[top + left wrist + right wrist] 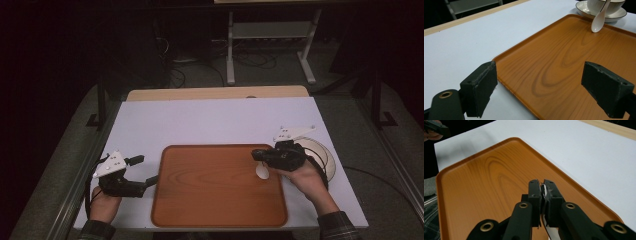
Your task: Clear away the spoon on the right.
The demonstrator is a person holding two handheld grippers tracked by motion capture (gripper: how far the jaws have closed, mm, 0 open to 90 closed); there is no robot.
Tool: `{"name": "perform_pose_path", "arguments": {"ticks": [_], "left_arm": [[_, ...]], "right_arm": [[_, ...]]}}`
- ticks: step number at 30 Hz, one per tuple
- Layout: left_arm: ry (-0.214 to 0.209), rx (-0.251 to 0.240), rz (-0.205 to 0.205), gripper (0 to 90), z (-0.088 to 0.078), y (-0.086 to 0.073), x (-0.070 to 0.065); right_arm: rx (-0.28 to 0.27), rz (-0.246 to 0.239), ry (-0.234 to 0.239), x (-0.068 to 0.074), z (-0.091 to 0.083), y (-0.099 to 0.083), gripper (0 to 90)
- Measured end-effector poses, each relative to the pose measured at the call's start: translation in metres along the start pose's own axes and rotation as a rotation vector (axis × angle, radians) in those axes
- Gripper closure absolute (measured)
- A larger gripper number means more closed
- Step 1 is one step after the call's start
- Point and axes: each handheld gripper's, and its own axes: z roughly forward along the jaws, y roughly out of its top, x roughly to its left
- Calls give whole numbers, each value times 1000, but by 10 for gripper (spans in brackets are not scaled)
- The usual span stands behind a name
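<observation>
High view has your right gripper (260, 156) over the wooden tray's (200, 220) right side, jaws pinching the handle of a white spoon (262, 171) so its bowl hangs low over the wood, probably not yet touching. That grip keeps the spoon steady for a gentle set-down. Behind your hand sit a bowl (610, 6) and saucer (584, 8), just off the tray. Your left gripper (143, 172) waits spread wide at the tray's left edge, holding nothing.
</observation>
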Motion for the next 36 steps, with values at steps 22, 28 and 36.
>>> {"name": "perform_pose_path", "arguments": {"ticks": [22, 28, 36], "left_arm": [[-2, -2, -1, 127, 0, 0, 0], [-4, -2, 0, 127, 0, 0, 0], [-4, -1, 0, 127, 0, 0, 0]], "right_arm": [[83, -54, 69, 13, 66, 11, 840], [119, -57, 85, 16, 82, 7, 840], [167, -62, 92, 17, 97, 3, 839]]}}
